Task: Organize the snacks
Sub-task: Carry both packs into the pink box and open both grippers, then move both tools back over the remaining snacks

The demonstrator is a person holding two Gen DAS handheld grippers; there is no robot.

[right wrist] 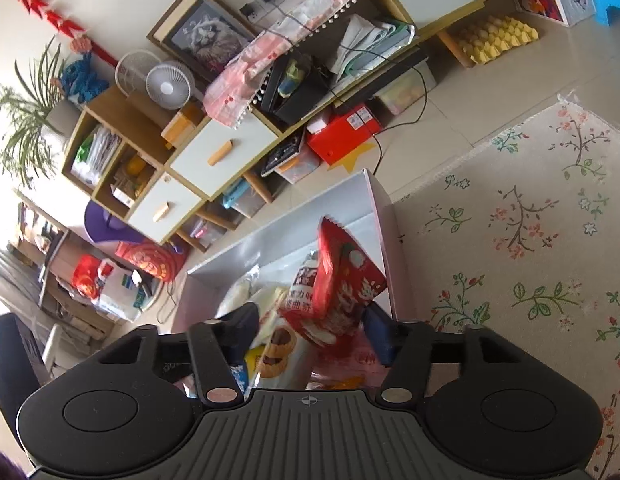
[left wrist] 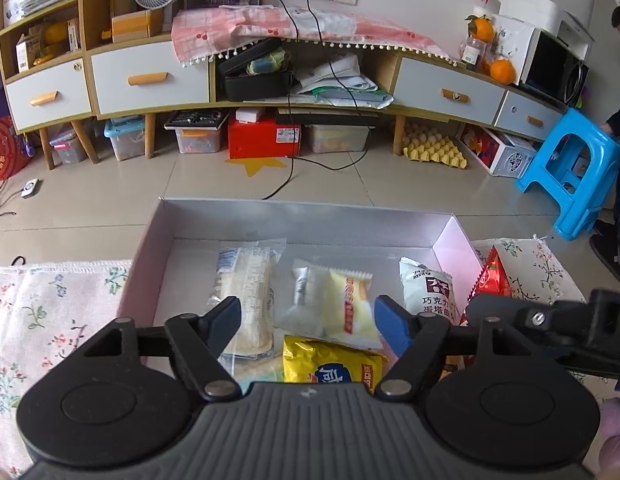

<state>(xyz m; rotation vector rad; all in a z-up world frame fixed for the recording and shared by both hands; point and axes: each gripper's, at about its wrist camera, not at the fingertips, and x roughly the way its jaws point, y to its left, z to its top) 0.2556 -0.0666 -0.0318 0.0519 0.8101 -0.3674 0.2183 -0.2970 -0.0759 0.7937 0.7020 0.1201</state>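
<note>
Two grippers: both hover over an open box (left wrist: pixel 165 220) at the centre of the frame, on a floral cloth (left wrist: pixel 49 300).
Left gripper (left wrist: pixel 307 320): jaws apart, gripping nothing, above a yellow-white cake packet (left wrist: pixel 352 304).
Right gripper (right wrist: pixel 310 326): jaws spread; a red snack bag (right wrist: pixel 342 276) stands tilted between them, touching the right finger (right wrist: pixel 380 332); whether it is held I cannot tell.
Box contents: a long clear-wrapped cake (left wrist: pixel 245 280) at left, a yellow bag (left wrist: pixel 330 364) at lower centre, a white biscuit packet (left wrist: pixel 428 288) at right.
Background: a blue stool (left wrist: pixel 570 168) at right.
</note>
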